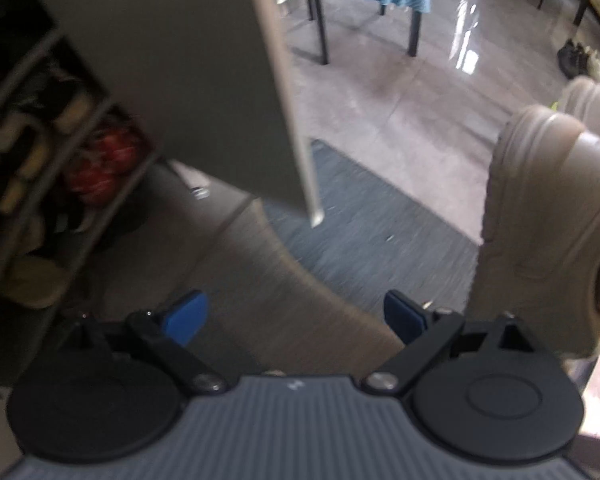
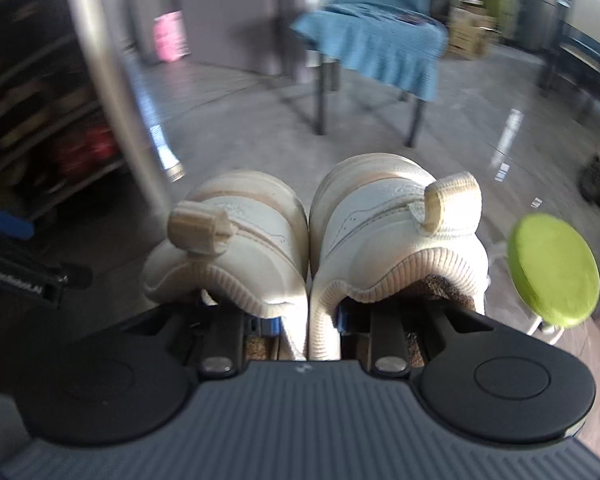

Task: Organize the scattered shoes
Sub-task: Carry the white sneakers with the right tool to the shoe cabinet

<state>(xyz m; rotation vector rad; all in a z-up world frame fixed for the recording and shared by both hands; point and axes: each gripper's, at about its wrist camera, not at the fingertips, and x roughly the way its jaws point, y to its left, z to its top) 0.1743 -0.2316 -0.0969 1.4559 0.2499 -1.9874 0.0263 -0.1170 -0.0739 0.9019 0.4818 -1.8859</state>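
- I'm mid-task, by my read: the shoe cabinet (image 1: pixel 40 152) on the left stands with its door (image 1: pixel 204 80) swung out, and its shelves already hold several pairs, a red pair (image 1: pixel 100 168) among them.
- My right gripper (image 2: pixel 306 320) is clenched on the inner collars of a pair of cream sneakers (image 2: pixel 312 240), held together off the floor just right of the cabinet; they aren't shelved yet.
- My left gripper (image 1: pixel 296 316) is released, holding nothing, near the door's lower edge.
- More dark shoes (image 1: pixel 572 58) lie far right on the floor, so I judge work remains.
- Room: glossy grey tile (image 1: pixel 400 112), a blue-grey mat (image 1: pixel 360 232) near, a blue-covered chair (image 2: pixel 372 40) far, a green stool (image 2: pixel 552 272) on the right.
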